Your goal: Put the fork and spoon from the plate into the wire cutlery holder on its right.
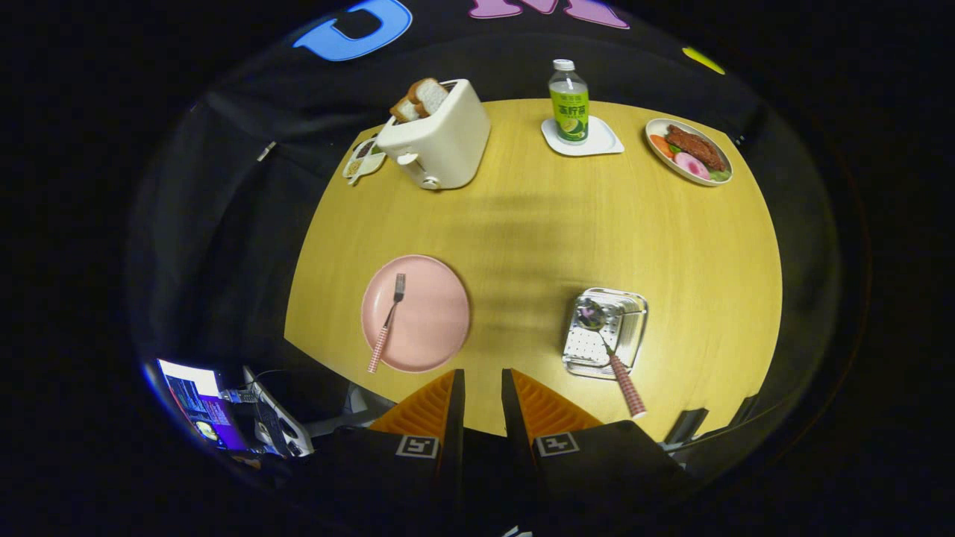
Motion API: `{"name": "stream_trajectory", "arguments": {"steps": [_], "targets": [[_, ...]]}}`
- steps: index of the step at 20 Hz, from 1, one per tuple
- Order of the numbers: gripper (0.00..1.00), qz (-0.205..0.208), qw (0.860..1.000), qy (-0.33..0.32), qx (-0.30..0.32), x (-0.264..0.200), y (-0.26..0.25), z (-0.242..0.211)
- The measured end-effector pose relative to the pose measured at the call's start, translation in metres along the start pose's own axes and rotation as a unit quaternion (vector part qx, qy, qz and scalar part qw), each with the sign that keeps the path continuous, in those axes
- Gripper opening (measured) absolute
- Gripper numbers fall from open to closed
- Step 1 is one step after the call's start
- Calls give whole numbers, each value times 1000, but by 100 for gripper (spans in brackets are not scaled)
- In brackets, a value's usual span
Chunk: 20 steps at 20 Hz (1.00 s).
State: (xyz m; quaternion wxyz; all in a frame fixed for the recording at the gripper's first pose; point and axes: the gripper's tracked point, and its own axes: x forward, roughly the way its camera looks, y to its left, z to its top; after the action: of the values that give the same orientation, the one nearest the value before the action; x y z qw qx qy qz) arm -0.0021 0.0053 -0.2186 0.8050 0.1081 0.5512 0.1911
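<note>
gripper (482,391): hovering high over the yellow round wooden table (537,231), fingers sitting slightly apart, gripping nothing
spoon (608,350): lying in the metal wire cutlery holder (606,332), checked handle sticking out over its rim
fork (387,324): lying on the round pink plate (416,313), left of the fingers
risk: fork is lying flat, so fingers are likely skidding on the plate; overhanging spoon handle is inviting a knock on drop-off
</note>
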Motion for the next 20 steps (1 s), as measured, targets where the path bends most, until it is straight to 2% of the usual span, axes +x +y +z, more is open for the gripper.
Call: {"name": "stream_trajectory", "arguments": {"steps": [4, 9, 15, 20], "targets": [[33, 28, 999, 23, -2, 32, 63, -12], [32, 40, 998, 51, -3, 82, 117, -26], [33, 22, 997, 73, 16, 146, 139, -34], [32, 1, 995, 97, 22, 180, 142, -44]]}}
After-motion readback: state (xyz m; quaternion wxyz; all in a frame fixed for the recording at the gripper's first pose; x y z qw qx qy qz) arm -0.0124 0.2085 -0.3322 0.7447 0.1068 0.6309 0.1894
